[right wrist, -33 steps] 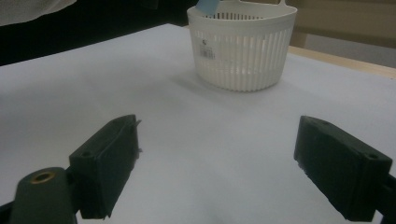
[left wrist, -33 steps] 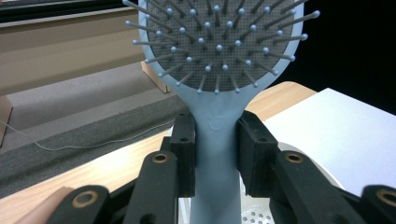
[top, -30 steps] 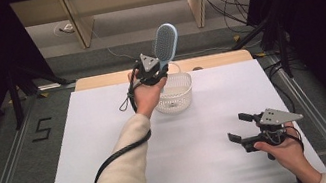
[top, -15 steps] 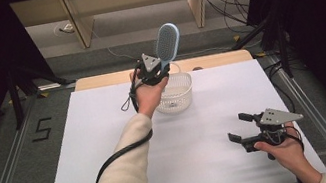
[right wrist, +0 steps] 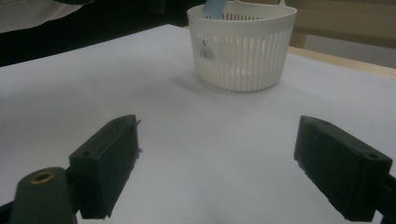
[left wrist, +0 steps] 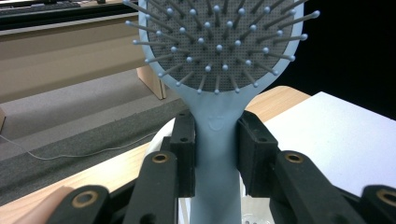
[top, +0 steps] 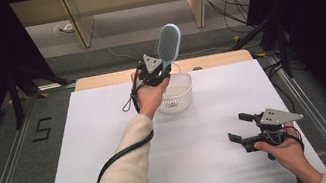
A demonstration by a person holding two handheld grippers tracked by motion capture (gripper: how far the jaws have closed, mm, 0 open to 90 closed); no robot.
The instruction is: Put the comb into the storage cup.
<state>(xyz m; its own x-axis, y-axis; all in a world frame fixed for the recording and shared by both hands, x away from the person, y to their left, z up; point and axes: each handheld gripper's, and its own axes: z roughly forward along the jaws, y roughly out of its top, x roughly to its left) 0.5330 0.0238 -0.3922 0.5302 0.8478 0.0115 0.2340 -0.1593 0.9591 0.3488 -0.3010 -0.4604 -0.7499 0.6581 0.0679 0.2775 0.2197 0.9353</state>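
— Hand-held gripper on our left [top: 161,71] first: what has it got?

— It is clenched on the handle of the pale blue hairbrush [top: 168,45]. In the left gripper view both black pads press the handle [left wrist: 217,154] from either side, just under the bristled head [left wrist: 219,42], and the brush stands nearly upright with the bristles facing the camera.

— And where is the brush against the white basket [top: 175,92]?

— Over it, at the far middle of the table [top: 85,151]. In the right gripper view the lower tip of the handle [right wrist: 214,7] sits at the basket's rim [right wrist: 243,11]; whether it has gone below the rim we cannot tell. The basket itself stands on the white sheet, close to the wooden far edge.

— So which step are we in?

— We judge it to be placing the brush into the basket, handle end down, with the release not yet made.

— What does the next move ask of us?

— Lower the brush straight until the handle rests inside, keep it off the slatted wall so the light basket does not tip or slide, then loosen the pads.

— And our right side?

— The right hand-held gripper [top: 238,129] rests low over the near right of the table, jaws spread wide with nothing between them, well apart from the basket.
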